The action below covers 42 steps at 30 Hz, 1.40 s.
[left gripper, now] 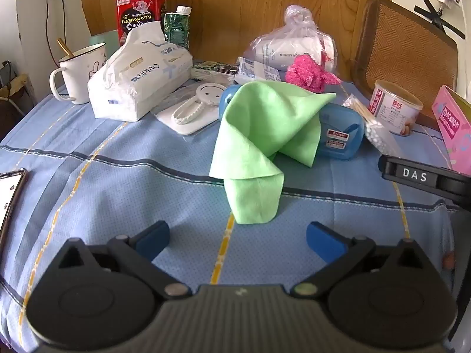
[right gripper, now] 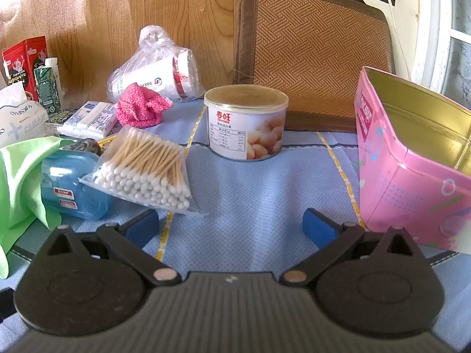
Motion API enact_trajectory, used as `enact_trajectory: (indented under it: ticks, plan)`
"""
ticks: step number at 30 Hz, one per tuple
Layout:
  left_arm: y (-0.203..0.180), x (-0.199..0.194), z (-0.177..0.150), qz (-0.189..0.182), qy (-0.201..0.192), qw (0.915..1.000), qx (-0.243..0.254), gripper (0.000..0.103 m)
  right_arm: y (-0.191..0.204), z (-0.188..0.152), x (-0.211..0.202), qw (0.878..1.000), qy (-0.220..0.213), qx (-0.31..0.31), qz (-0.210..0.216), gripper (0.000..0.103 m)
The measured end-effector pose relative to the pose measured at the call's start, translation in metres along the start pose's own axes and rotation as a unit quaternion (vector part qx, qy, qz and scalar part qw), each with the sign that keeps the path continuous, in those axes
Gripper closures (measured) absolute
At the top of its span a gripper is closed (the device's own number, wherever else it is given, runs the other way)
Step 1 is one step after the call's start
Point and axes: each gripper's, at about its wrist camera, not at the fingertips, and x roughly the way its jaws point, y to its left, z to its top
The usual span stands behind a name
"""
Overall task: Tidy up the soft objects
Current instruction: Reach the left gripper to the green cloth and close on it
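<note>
A crumpled green cloth (left gripper: 265,135) is draped over a blue plastic case (left gripper: 341,135) in the middle of the blue tablecloth; its edge shows in the right wrist view as the green cloth (right gripper: 20,173). A fuzzy pink cloth (left gripper: 309,73) lies behind it, the same pink cloth (right gripper: 141,108) sitting left of a can. My left gripper (left gripper: 238,241) stands open just short of the green cloth, nothing between its blue pads. My right gripper (right gripper: 231,229) is open over bare tablecloth, with an open pink tin box (right gripper: 412,158) at its right.
A tissue pack (left gripper: 141,82), a mug (left gripper: 76,73), a red tin (left gripper: 141,11) and a bagged cup (left gripper: 294,44) crowd the back. A bag of cotton swabs (right gripper: 147,170) and a can (right gripper: 245,123) stand ahead of the right gripper. A phone (left gripper: 11,194) lies at the left edge.
</note>
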Motion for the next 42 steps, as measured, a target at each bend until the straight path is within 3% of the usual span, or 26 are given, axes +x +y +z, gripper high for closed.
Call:
enact_trajectory:
  ticks: [4, 9, 14, 20, 29, 31, 33, 34, 37, 39, 42]
  plan:
    - [-0.001, -0.001, -0.001, 0.002, -0.005, 1.0, -0.001, 0.0, -0.003, -0.001, -0.002, 1.0, 0.002, -0.014, 0.022, 0.0]
    - [-0.004, -0.001, -0.006, 0.005, -0.014, 0.9999, -0.002, 0.0, -0.017, 0.0, -0.008, 0.991, 0.016, -0.067, 0.118, 0.0]
    - [0.0, -0.005, -0.008, -0.003, -0.026, 0.9995, 0.019, 0.0, -0.03, 0.002, -0.014, 0.988, 0.013, -0.026, 0.155, 0.0]
    - [0.004, -0.009, -0.025, -0.015, -0.077, 0.996, 0.043, 0.0, -0.036, 0.0, -0.017, 0.984, 0.007, -0.005, 0.18, 0.0]
    - [0.023, -0.014, -0.023, -0.027, -0.077, 0.9964, 0.023, 0.002, -0.036, -0.006, -0.028, 0.981, -0.011, -0.034, 0.188, 0.001]
    - [0.036, -0.019, -0.017, -0.045, -0.083, 0.9956, 0.002, 0.015, -0.033, -0.008, -0.037, 0.981, -0.037, -0.05, 0.183, 0.016]
    - [0.047, -0.023, -0.007, -0.06, -0.09, 0.994, -0.016, 0.024, -0.026, -0.011, -0.044, 0.979, -0.047, -0.063, 0.19, 0.047]
    - [0.051, -0.025, -0.001, -0.068, -0.095, 0.9928, -0.023, 0.03, -0.021, -0.013, -0.046, 0.975, -0.041, -0.066, 0.209, 0.056]
    - [0.057, -0.025, 0.017, -0.108, -0.097, 0.9889, -0.034, 0.039, -0.001, -0.012, -0.046, 0.962, -0.027, -0.071, 0.263, 0.059]
    - [0.057, -0.019, 0.027, -0.141, -0.088, 0.985, -0.047, 0.04, 0.02, -0.008, -0.045, 0.956, -0.031, -0.094, 0.275, 0.059]
    - [0.051, -0.005, 0.037, -0.17, -0.077, 0.9815, -0.044, 0.053, 0.05, 0.002, -0.037, 0.949, -0.027, -0.125, 0.289, 0.058]
